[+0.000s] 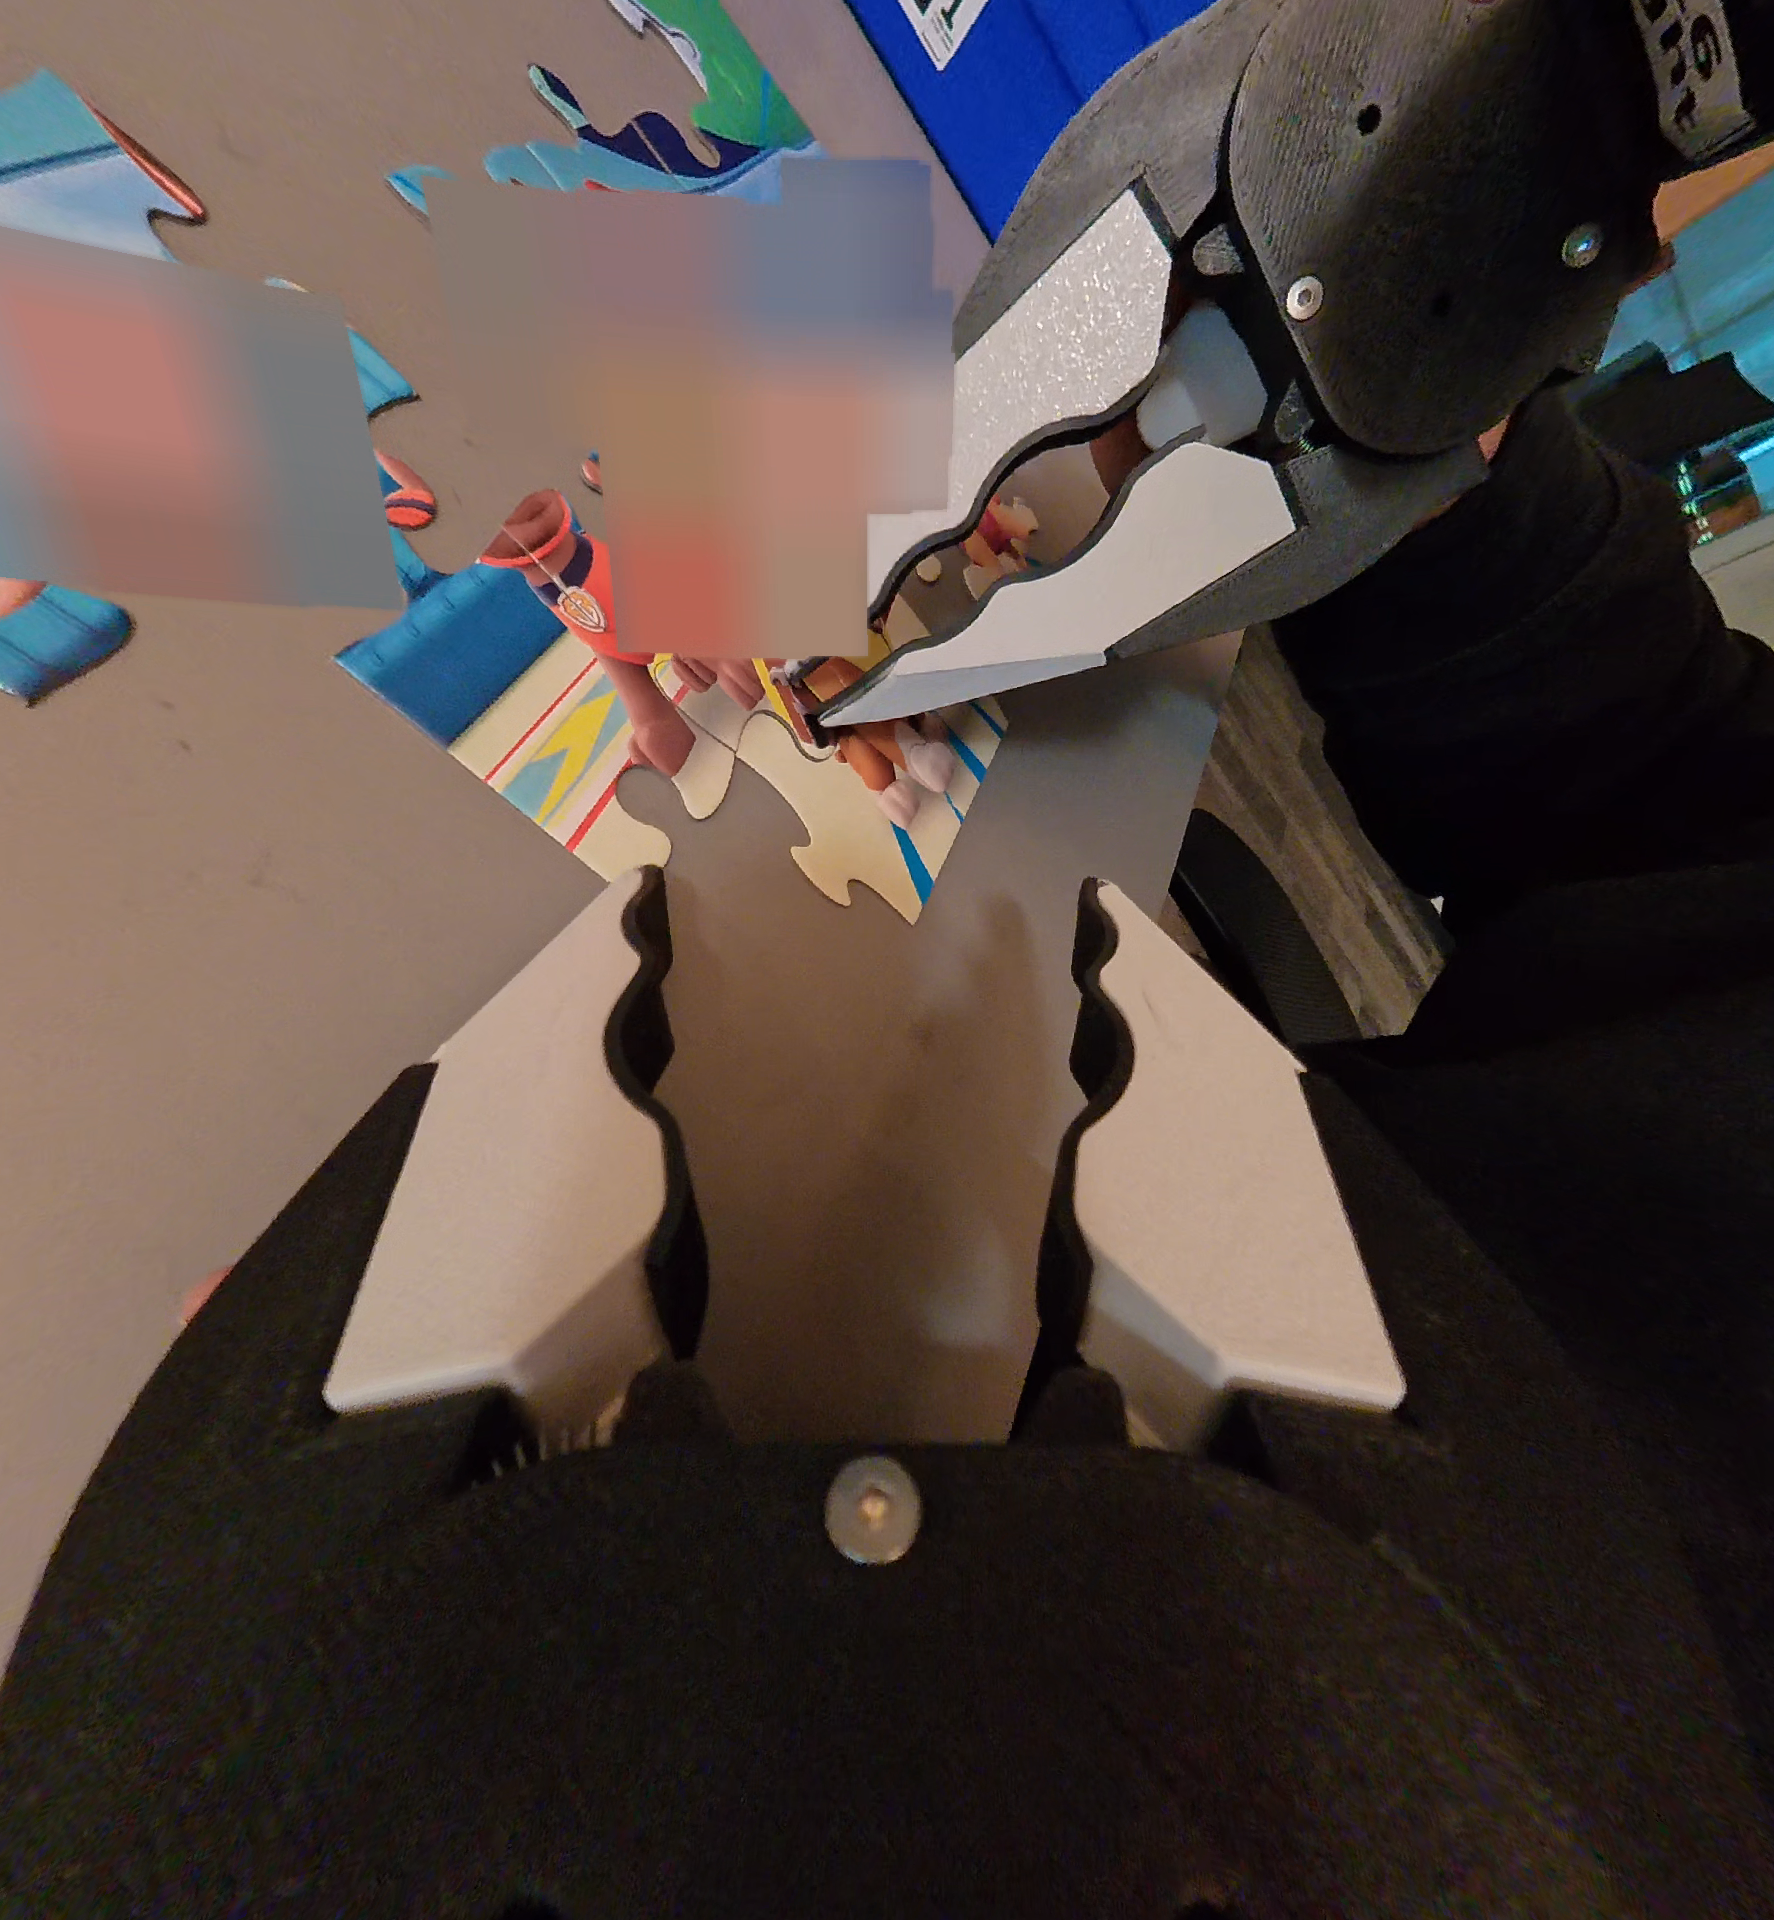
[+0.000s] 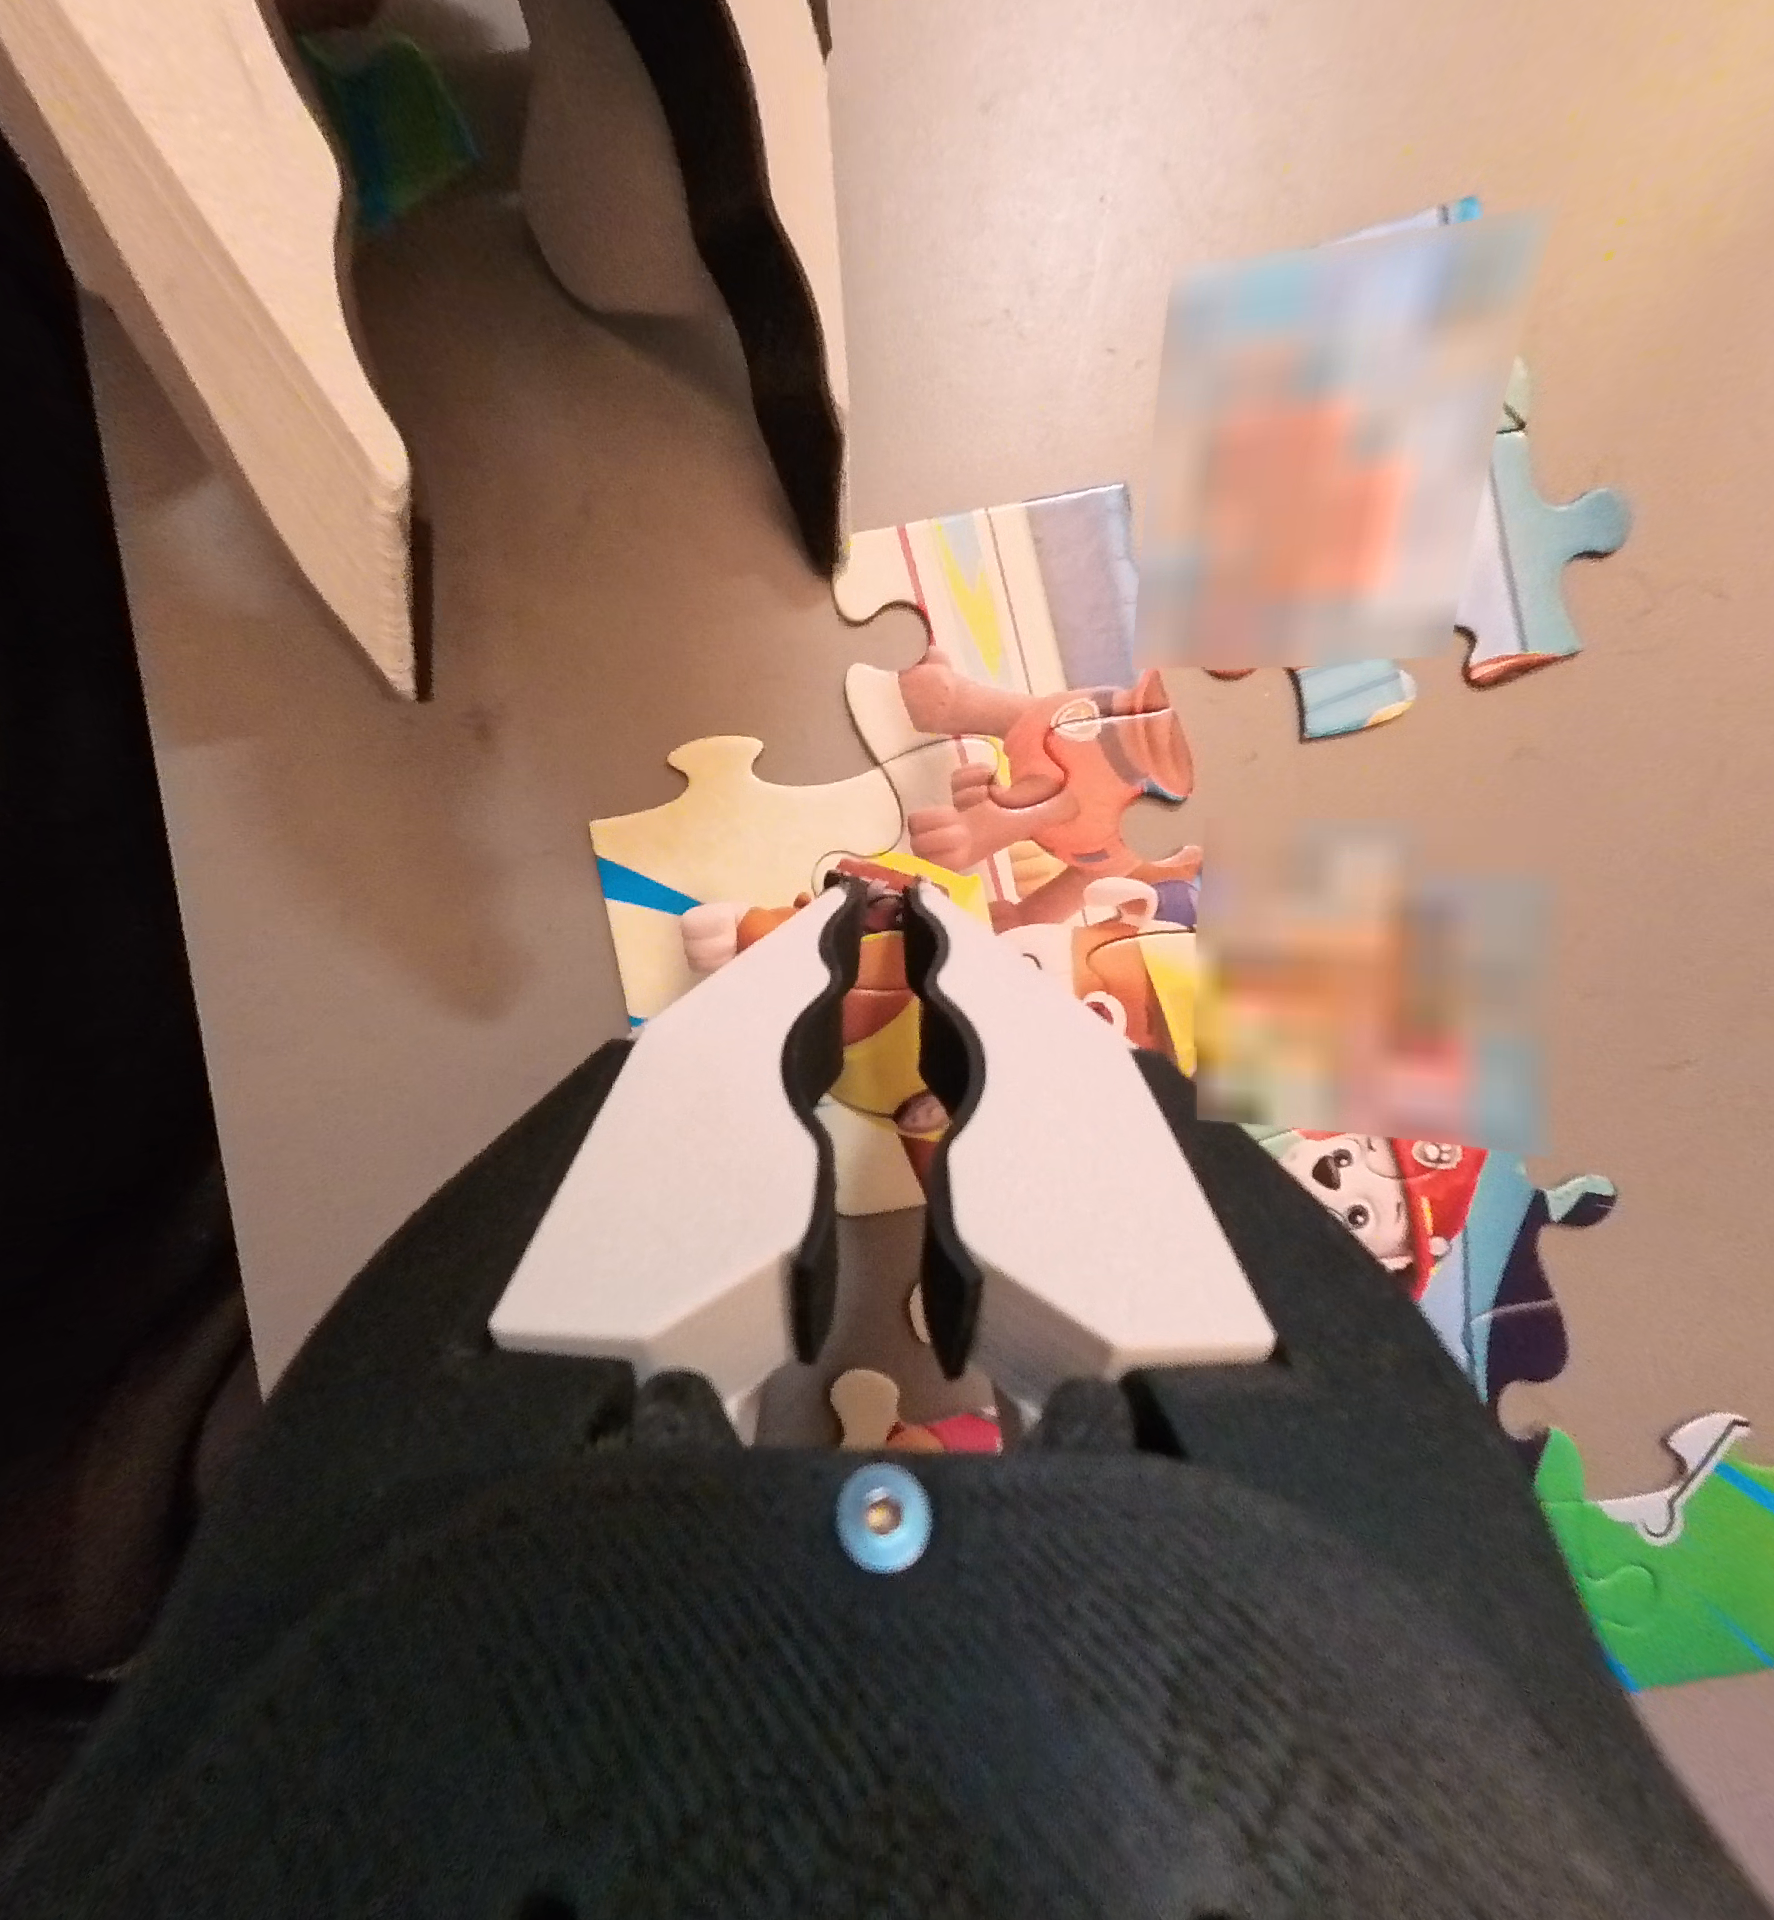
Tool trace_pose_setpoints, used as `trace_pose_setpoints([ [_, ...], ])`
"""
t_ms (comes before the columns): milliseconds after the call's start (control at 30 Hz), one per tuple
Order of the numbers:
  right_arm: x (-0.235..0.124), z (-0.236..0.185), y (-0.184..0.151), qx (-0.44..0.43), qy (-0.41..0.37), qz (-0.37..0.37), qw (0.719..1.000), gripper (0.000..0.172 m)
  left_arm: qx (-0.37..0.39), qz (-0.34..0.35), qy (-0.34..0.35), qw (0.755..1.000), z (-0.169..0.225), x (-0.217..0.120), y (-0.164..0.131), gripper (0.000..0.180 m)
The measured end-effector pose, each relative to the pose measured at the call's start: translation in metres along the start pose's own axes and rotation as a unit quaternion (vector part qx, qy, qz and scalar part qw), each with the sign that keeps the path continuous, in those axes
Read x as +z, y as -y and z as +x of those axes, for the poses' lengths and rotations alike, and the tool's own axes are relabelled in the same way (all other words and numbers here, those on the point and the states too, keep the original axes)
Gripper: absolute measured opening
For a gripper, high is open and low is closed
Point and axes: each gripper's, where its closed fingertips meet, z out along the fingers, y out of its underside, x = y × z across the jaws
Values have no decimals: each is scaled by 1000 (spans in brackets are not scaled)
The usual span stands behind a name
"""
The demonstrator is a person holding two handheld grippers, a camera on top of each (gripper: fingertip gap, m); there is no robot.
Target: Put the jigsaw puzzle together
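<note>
Both wrist views look steeply down, close above the table [image 1: 187,935], sharing the joined puzzle pieces [image 2: 758,831].

The tabletop [image 1: 187,935] is plain grey-beige. On it the joined puzzle pieces [image 2: 758,831] are cream with blue, red and yellow stripes and orange-brown cartoon figures. A loose puzzle piece [image 2: 1745,1558] at the lower right of the right wrist view is bright green with a blue stripe. Both grippers have white fingers [image 1: 530,1143] with wavy black pads on black bodies. A blue panel [image 1: 1018,94] fills the top of the left wrist view.

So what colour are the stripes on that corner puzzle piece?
Blue, on the pale yellow corner puzzle piece; left wrist view.
</note>
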Motion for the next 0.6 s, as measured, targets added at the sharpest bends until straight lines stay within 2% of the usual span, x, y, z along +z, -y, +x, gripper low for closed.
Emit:
trace_pose_setpoints([
  [367, -4, 3, -1, 3, -6, 1, 1000, 5, 7, 8, -6, 1000, 6, -3, 5, 77],
  [600, -19, 37, -14, 52, -70, 6, 996, 0, 21, 18, -8, 1000, 7, 1, 16, 74],
])
